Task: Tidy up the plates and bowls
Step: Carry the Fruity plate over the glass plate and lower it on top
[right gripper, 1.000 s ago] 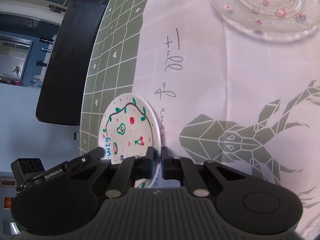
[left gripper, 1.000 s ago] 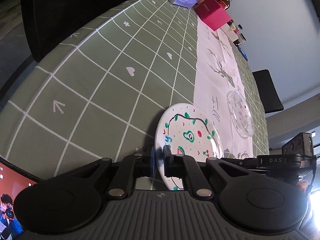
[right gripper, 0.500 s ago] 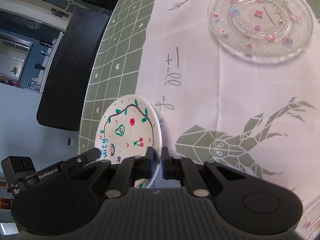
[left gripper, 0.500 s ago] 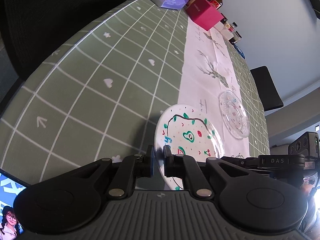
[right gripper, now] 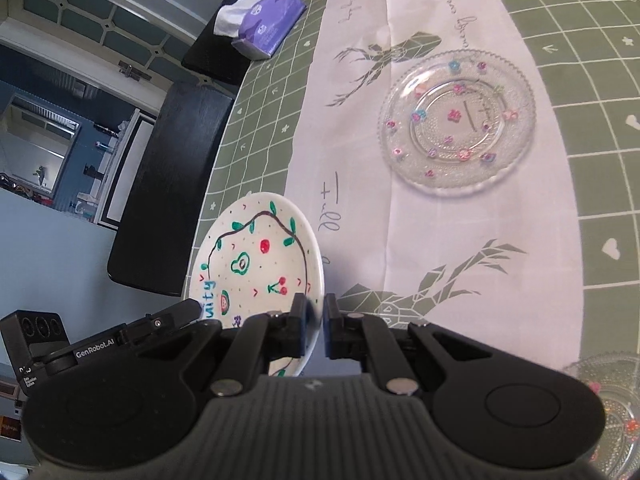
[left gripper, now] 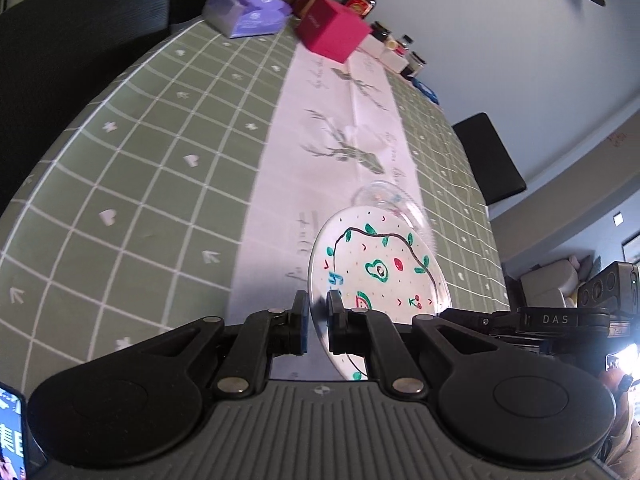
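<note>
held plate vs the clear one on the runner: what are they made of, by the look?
Painted plate: opaque white with a glossy sheen and hand-drawn fruit, likely glazed ceramic, possibly melamine. Both the left gripper and right gripper pinch its rim.

Clear plate: see-through, the runner shows through it; beaded texture and scalloped rim suggest pressed glass, though clear plastic can't be ruled out.

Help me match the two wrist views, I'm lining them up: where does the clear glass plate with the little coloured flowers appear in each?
Left wrist view: the glass plate sits just right of centre, partly hidden behind the top of the painted fruit plate.
Right wrist view: the glass plate lies upper right, fully visible on the white table runner.
Shared landmark: the purple tissue box, upper left in both.
</note>
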